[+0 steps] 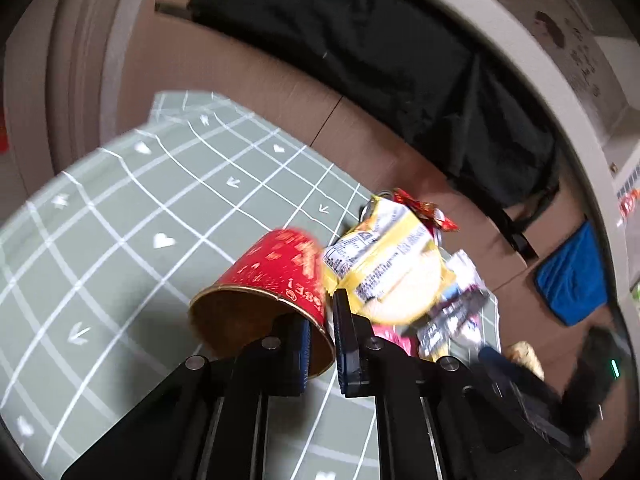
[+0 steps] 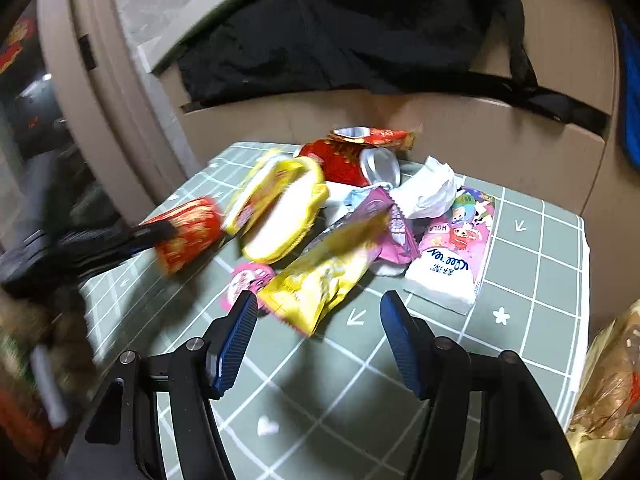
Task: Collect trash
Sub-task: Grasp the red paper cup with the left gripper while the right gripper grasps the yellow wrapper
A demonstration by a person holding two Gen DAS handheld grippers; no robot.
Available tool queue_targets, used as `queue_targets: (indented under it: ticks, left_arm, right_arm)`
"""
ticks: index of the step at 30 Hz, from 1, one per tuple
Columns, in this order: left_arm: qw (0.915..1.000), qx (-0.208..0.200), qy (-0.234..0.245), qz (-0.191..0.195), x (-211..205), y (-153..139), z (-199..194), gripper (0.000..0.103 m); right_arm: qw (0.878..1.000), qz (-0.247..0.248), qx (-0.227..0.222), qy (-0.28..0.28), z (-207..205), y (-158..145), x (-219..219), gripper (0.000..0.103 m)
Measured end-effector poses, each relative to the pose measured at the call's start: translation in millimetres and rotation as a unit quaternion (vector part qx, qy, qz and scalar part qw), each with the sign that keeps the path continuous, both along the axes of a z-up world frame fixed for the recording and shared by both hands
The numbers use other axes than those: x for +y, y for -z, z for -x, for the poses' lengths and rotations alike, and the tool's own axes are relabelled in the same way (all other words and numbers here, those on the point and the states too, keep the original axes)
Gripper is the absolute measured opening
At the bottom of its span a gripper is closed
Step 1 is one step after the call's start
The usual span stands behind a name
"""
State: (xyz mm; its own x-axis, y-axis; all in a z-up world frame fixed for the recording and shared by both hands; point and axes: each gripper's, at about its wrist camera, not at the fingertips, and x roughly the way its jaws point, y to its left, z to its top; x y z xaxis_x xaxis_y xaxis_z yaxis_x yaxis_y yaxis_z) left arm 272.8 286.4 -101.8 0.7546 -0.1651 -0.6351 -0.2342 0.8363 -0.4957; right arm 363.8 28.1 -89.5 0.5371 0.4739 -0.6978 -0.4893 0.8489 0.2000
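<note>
1. One red paper cup (image 1: 276,280) is lying tipped at the centre of the left wrist view, its wall pinched by the left gripper (image 1: 322,344), one finger sitting inside the rim.
2. One right gripper (image 2: 316,320) is hanging spread above the green checked tablecloth (image 2: 532,280) at lower centre, gripping nothing.
3. One yellow snack bag (image 2: 324,276) is lying just ahead of it.
4. Only the right wrist view is showing one tissue pack (image 2: 452,268), one crumpled white tissue (image 2: 430,188) and one crushed can (image 2: 380,164).
</note>
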Motion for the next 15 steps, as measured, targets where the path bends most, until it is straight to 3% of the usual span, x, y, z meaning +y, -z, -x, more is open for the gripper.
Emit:
queue_targets:
  ticks: [4,9,10,11,13,15]
  left_arm:
    - [0.9995,-0.021,0.01,-0.022,-8,-12,29,0.011]
    - [0.999,-0.028,0.024,-0.026,-13,-15,38,0.011]
    - [0.999,-0.027,0.023,-0.028,-13,-15,38,0.011]
    - [0.9991,-0.025,0.022,-0.027,-14,-13,38,0.011]
    - [0.9993,-0.019,0.02,-0.025,-15,-10,38,0.011]
    - [0.9995,-0.01,0.018,-0.026,-17,-6,34,0.011]
  right_arm:
    - [0.998,-0.032,0.029,0.052,-26,12,4,0.061]
    - [0.996,-0.037,0.058,0.062,-59,25,18,0.059]
    - [0.996,-0.032,0.064,0.057,-62,28,21,0.049]
    - [0.996,-0.029,0.073,0.047,-64,30,23,0.031]
    - [0.996,-0.024,0.08,0.028,-61,29,24,0.025]
    - [0.998,-0.019,0.056,0.011,-48,18,18,0.023]
